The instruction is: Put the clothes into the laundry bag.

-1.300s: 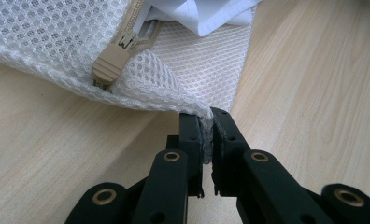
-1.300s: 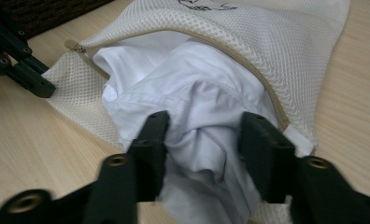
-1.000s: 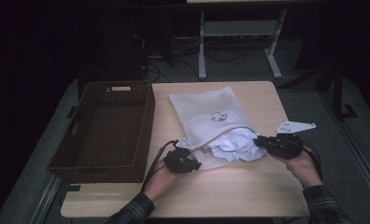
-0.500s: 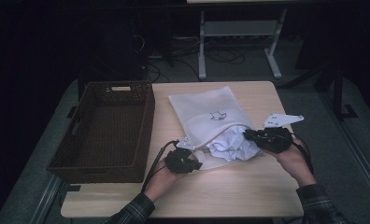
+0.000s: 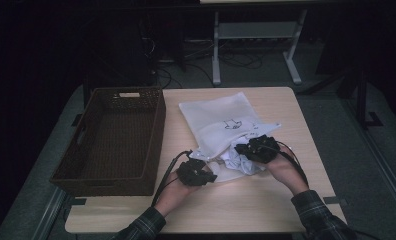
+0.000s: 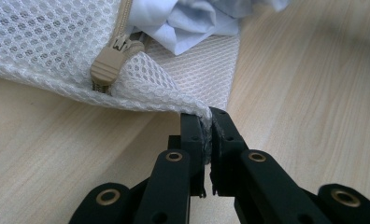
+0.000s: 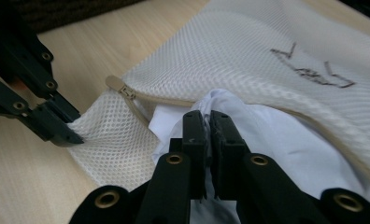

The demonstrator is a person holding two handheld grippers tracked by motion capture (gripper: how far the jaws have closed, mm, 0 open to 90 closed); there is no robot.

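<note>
A white mesh laundry bag [image 5: 221, 117] with a small dark drawing lies on the wooden table [image 5: 266, 205], its zipped mouth toward me. My left gripper [image 5: 212, 176] is shut on the bag's near corner [image 6: 192, 105], beside the beige zipper pull [image 6: 106, 70]. A white garment [image 5: 242, 161] is bunched at the bag's open mouth, partly inside. My right gripper [image 5: 238, 148] is shut on a fold of that garment [image 7: 276, 140], just under the bag's zip edge [image 7: 174, 100]. In the right gripper view, the left gripper [image 7: 75, 135] pinches the mesh corner at the left.
An empty dark wicker basket [image 5: 113, 140] stands on the left half of the table, close to the bag. Bare wood lies in front of both hands and to the right of the bag. A white table frame [image 5: 256, 35] stands on the floor behind.
My right gripper has moved left from the table's right edge toward the bag's mouth, carrying the white garment with it. The left gripper has kept still on the bag's corner.
</note>
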